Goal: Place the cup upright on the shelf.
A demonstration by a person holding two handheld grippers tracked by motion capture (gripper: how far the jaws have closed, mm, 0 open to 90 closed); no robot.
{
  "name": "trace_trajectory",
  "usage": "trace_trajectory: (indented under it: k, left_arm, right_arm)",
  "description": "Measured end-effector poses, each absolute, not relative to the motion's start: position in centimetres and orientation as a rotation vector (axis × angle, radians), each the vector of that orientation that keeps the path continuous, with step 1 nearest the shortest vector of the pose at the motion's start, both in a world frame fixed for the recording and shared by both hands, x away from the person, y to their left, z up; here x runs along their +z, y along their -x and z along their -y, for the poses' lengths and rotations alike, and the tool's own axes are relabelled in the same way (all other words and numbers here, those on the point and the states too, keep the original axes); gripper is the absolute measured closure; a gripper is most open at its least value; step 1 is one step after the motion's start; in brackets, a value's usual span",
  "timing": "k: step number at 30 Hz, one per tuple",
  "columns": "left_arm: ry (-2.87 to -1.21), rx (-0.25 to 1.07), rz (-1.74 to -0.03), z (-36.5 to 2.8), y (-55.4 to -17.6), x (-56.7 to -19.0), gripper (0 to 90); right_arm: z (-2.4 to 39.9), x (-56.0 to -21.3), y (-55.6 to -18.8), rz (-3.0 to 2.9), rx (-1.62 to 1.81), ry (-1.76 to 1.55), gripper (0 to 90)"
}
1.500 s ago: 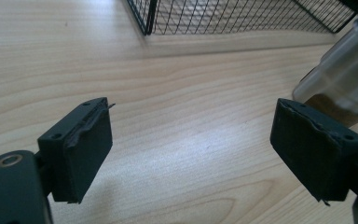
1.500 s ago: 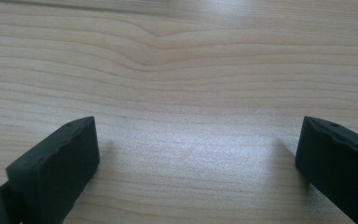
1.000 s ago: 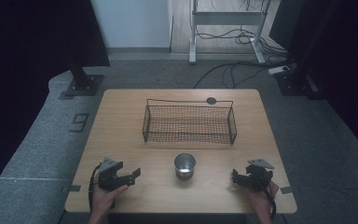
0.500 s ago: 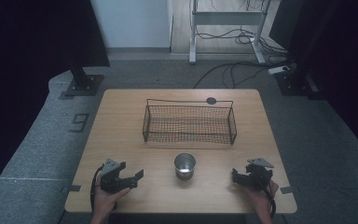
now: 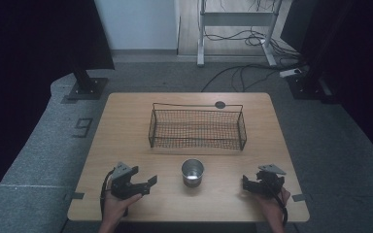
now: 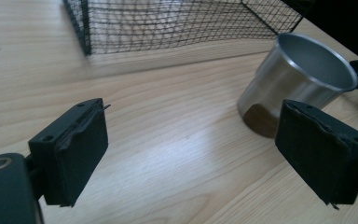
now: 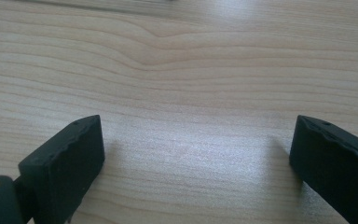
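Wooden table (image 5: 126,131) carries a steel cup (image 5: 193,172) before a wire basket (image 5: 197,127); left gripper (image 5: 148,183) and right gripper (image 5: 245,183) flank it low, jaws spread wide, empty.

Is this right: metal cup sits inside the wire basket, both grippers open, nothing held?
Not quite. The metal cup stands on the table in front of the wire basket, outside it, as the high view shows. The rest holds: the left gripper and right gripper have their jaws apart with nothing between them.
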State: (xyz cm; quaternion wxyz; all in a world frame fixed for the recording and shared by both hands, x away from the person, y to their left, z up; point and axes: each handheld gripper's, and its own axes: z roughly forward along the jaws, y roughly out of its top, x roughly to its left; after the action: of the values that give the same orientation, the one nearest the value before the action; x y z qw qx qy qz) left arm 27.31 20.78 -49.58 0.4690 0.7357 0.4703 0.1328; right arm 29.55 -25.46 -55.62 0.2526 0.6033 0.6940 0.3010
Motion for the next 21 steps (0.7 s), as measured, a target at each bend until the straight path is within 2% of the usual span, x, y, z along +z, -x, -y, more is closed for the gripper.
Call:
trace_trajectory:
  k: [21]
  left_arm:
    - [-1.87,0.277,-1.073,-16.2,-28.3,-47.9,8.9]
  right_arm:
    - [25.5,-55.6,-29.5,-1.881,0.822,-1.641,4.3]
